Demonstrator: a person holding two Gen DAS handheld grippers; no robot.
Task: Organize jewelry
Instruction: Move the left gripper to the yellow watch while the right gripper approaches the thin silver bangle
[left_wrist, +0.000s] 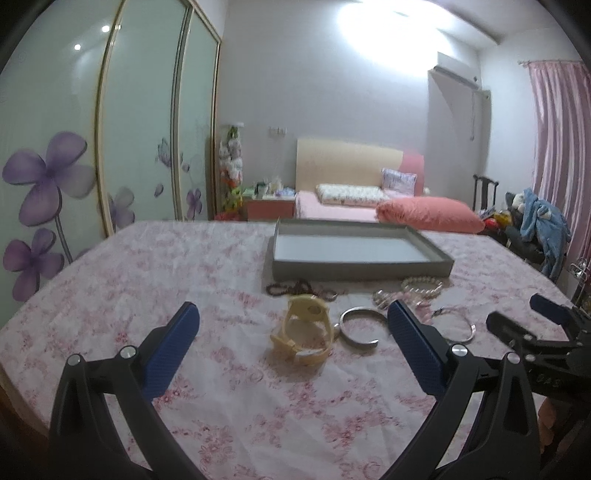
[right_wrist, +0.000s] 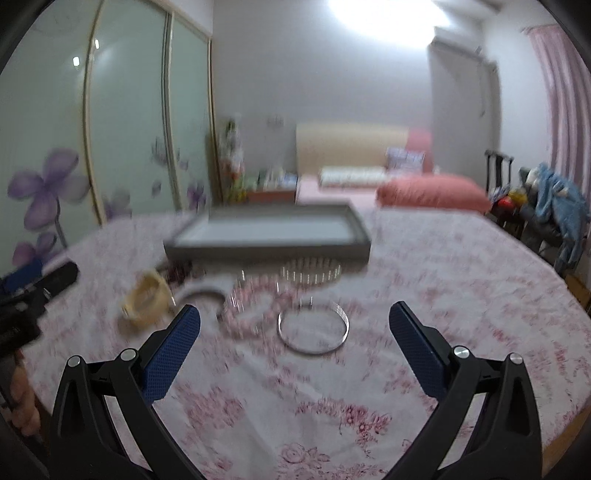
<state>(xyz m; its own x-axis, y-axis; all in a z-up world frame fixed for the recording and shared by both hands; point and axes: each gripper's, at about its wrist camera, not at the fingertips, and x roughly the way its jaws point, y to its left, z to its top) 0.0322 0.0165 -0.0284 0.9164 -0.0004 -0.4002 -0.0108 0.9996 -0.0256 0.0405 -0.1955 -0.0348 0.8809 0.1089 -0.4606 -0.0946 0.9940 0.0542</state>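
Since both the left gripper and right gripper gape empty, approach the cream watch at 12 o'clock, pinching its strap.

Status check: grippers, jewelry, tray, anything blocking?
Left gripper and right gripper open, empty. Watch, bangles, beads loose before empty tray. Nothing blocking.

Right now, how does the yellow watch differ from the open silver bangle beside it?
The watch is cream-yellow, with a wide strap and a round face; the bangle is thin bare silver metal. The watch stands up on its looped strap; the bangle lies flat. The bangle has a gap. Both rest on the floral cloth, outside the tray.
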